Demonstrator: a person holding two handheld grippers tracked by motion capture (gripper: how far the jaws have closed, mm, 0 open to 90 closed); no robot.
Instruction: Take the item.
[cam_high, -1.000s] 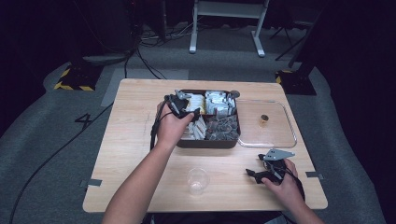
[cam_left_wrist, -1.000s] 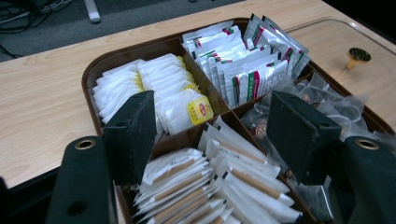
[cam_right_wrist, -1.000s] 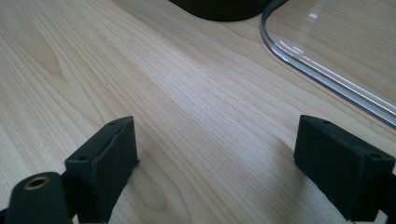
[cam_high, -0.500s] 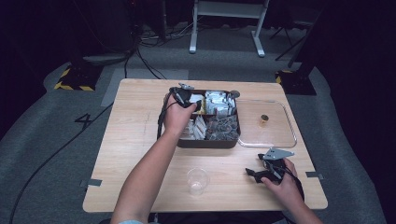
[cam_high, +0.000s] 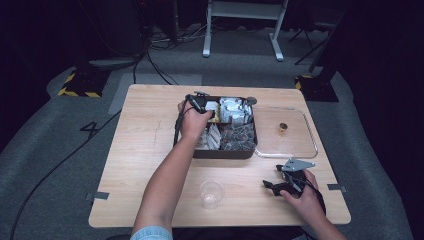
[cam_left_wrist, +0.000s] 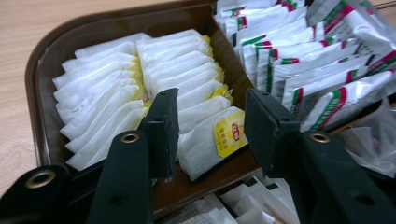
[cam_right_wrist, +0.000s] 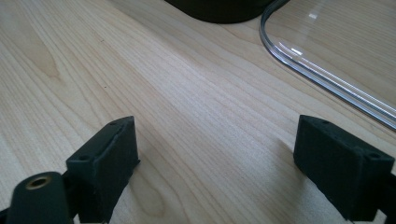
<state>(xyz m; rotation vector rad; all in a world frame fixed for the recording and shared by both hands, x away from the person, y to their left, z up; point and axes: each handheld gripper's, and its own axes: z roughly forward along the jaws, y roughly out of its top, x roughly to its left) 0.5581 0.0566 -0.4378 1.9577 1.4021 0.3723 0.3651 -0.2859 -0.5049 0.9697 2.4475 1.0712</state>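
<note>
A brown compartment tray (cam_high: 224, 153) stands mid-table. My left gripper (cam_high: 199, 103) hovers over its back-left compartment. In the left gripper view that compartment holds two rows of white tea bags (cam_left_wrist: 107, 102). The left gripper (cam_left_wrist: 212, 133) is open, its jaws on either side of the nearest tea bag with a yellow tag (cam_left_wrist: 229, 133), not clamped on it. Red-and-green striped sachets (cam_left_wrist: 303, 60) fill the compartment beside it. My right gripper (cam_high: 279, 183) rests near the table's front right, open (cam_right_wrist: 219, 154) over bare wood with nothing between its jaws.
A clear lid (cam_high: 295, 145) with a small brown knob (cam_high: 283, 127) lies flat to the right of the tray; its rim (cam_right_wrist: 327, 79) shows ahead of the right gripper. A clear plastic cup (cam_high: 211, 192) stands near the front edge between my arms.
My left hand has moved its gripper from the tray's middle-left toward the back-left compartment. The right gripper has stayed put.
</note>
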